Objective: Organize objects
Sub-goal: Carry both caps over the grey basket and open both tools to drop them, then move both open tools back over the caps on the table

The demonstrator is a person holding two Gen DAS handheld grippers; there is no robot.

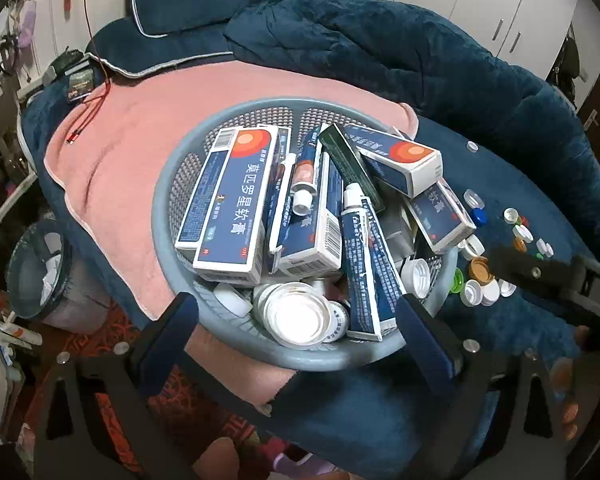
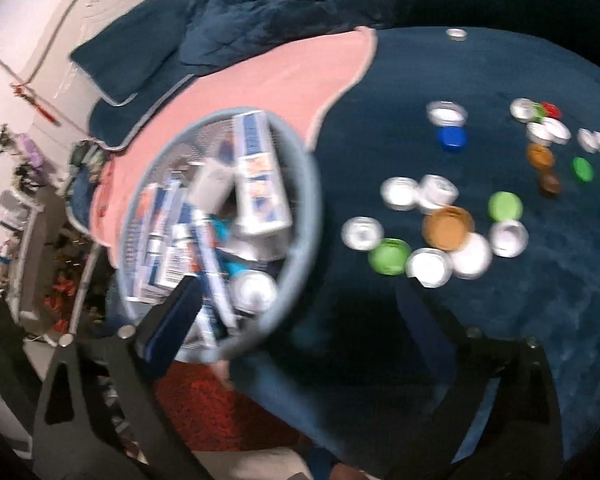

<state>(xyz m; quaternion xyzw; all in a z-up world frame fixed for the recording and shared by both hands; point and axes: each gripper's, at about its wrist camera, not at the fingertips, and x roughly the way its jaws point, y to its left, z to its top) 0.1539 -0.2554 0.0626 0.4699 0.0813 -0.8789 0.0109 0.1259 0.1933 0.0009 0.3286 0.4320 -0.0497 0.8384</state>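
The left wrist view is sharp and evenly lit, with a white glare spot on the clear lid in the basket and soft shadows among the boxes. The right wrist view is dimmer and smeared by motion blur, so the bottle caps and the basket's contents lose their edges, and the blue blanket falls to near black low in the frame. Both pictures bow strongly at the rim, with dark corners.
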